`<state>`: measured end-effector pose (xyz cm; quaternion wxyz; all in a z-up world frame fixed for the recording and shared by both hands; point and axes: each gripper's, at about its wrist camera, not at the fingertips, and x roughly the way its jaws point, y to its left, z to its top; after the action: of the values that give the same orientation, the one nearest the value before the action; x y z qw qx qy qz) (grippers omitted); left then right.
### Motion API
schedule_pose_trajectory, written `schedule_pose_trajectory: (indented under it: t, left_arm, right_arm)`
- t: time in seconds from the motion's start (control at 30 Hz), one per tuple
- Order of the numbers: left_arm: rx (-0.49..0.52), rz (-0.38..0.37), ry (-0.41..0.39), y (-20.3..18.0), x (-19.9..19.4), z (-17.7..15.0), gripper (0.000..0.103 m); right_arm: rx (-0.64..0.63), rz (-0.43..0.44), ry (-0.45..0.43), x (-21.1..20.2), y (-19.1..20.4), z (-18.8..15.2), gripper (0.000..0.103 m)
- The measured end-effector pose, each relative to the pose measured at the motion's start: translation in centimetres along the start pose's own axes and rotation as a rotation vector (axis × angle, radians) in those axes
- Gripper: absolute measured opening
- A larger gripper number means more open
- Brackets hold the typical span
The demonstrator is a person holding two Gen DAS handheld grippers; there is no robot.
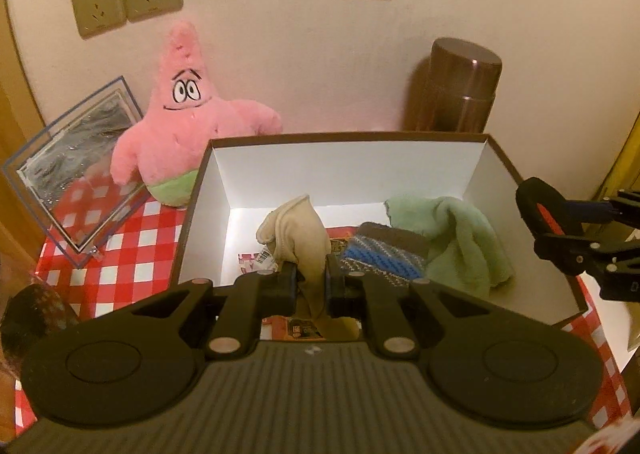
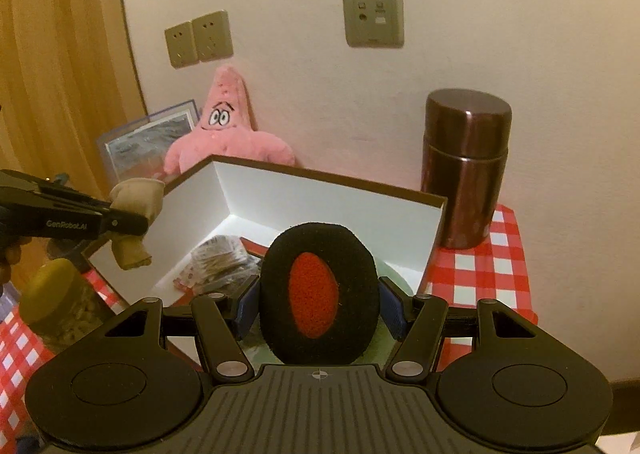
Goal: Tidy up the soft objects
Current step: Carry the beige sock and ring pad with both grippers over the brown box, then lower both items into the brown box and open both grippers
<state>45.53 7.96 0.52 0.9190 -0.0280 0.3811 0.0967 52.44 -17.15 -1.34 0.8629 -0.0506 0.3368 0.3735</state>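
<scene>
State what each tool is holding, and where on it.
Left tool: shut on the beige cloth, pinched around its middle. Right tool: shut on the black-and-red foam pad, gripped by its two side edges.

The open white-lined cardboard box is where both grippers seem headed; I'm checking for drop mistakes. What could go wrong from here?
1. The left gripper pinches only a fold of the limp beige cloth glove; it may slip and land outside the open white-lined cardboard box.
2. The right gripper holds the black foam ear pad with red centre by its edges; it could pop free.
</scene>
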Motion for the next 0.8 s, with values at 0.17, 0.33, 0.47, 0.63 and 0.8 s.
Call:
schedule_pose_trajectory:
  t: [0.17, 0.33, 0.47, 0.63, 0.8]
  left_arm:
    - [0.002, -0.004, 0.038, 0.0, 1.6, 0.0, 0.019]
    - [0.003, 0.003, 0.069, 0.2, 2.5, 0.1, 0.027]
    - [-0.001, 0.01, 0.078, 0.4, 2.6, 0.1, 0.029]
    - [0.002, 0.019, 0.078, 0.6, 2.5, 0.1, 0.031]
    - [-0.003, 0.025, 0.079, 0.8, 2.4, 0.1, 0.033]
  right_arm:
    - [0.014, -0.007, 0.016, 0.9, -0.6, -0.1, 0.061]
    - [0.027, -0.008, 0.023, 1.3, -0.8, -0.1, 0.061]
    - [0.029, -0.005, 0.028, 1.5, -0.8, 0.0, 0.061]
    - [0.025, -0.003, 0.036, 1.9, -0.6, 0.0, 0.061]
    - [0.023, -0.003, 0.041, 2.3, -0.5, 0.0, 0.061]
